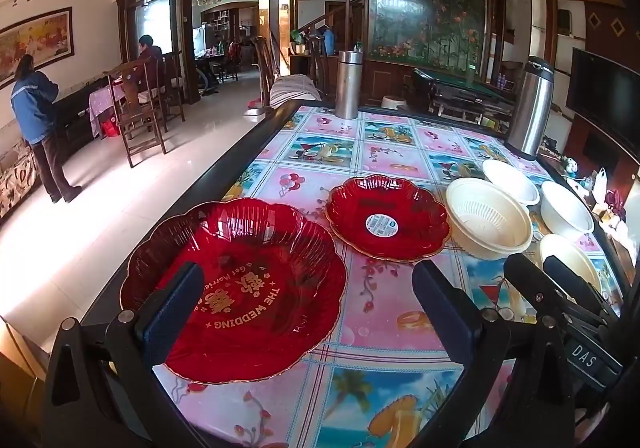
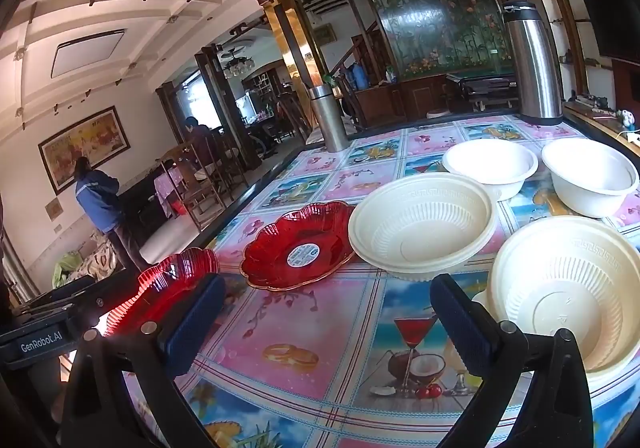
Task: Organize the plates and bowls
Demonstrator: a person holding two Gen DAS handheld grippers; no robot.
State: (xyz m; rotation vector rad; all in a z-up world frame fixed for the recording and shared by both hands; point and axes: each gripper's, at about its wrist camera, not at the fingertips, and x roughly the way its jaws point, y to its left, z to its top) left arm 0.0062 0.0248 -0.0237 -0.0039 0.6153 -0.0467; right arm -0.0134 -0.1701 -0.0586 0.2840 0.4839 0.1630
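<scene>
red plates: two see-through red plates lie flat on the table [image 1: 400, 160]. the big plate [image 1: 236, 288] with gold wedding lettering sits near the table's left edge; the small plate [image 1: 387, 217] with a round sticker in its middle lies just beyond it, apart from it.
white bowls: four pale plastic bowls sit to the right. the ribbed bowl [image 2: 424, 224] is just beside the small plate [image 2: 298, 244]; a second ribbed bowl [image 2: 568, 288] is nearest the right claw, and two smooth bowls [image 2: 490, 164] [image 2: 590, 176] stand behind, none nested.
left claw: left gripper [image 1: 304, 308] hangs above the big plate with its fingers wide apart, holding nothing.
right claw: right gripper [image 2: 324, 322] hangs over bare tablecloth, fingers wide apart and empty, the near ribbed bowl just to its right.
step in hand: nothing looks stacked yet, so this reads as the first pick; my guess is the small plate goes onto the big one.
how to do it well: catch the scalloped rim with one finger over and one under, as the plates lie flat and look slick. lift level, centre it over the lettering, lower before letting go.
bowls: nest ribbed with ribbed, smooth with smooth.
watch for: two steel flasks [image 1: 349, 85] [image 1: 531, 108] at the far end, and the big plate close to the table edge.
</scene>
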